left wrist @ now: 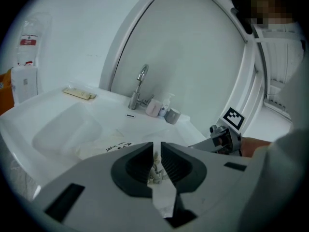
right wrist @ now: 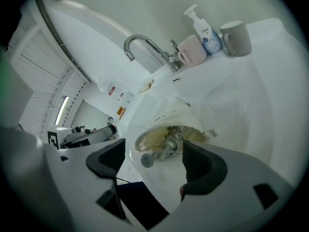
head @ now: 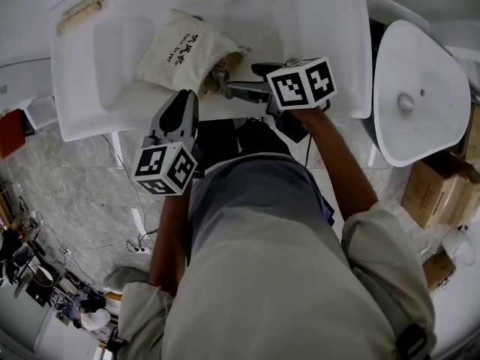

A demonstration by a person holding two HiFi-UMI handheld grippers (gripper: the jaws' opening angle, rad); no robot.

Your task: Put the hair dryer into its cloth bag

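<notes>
A cream cloth bag (head: pixel 184 49) with dark print lies on the white sink counter (head: pixel 322 21), its mouth toward me. In the right gripper view the bag's mouth (right wrist: pixel 166 138) gapes and the hair dryer's grey parts and cord (right wrist: pixel 170 145) show inside; a grey round end (right wrist: pixel 146 160) sticks out. My left gripper (head: pixel 186 100) is at the bag's near edge, its jaws nearly together on a cream drawstring (left wrist: pixel 154 168). My right gripper (head: pixel 234 89) hovers just before the mouth, open (right wrist: pixel 153 153), nothing between its pads.
A chrome faucet (right wrist: pixel 145 45) stands at the back with a pink cup (right wrist: pixel 192 50), a soap bottle (right wrist: pixel 205 30) and a grey mug (right wrist: pixel 236 37). A flat packet (head: pixel 81 11) lies at the counter's far left. A white toilet lid (head: pixel 416 88) and cardboard boxes (head: pixel 433 193) are on the right.
</notes>
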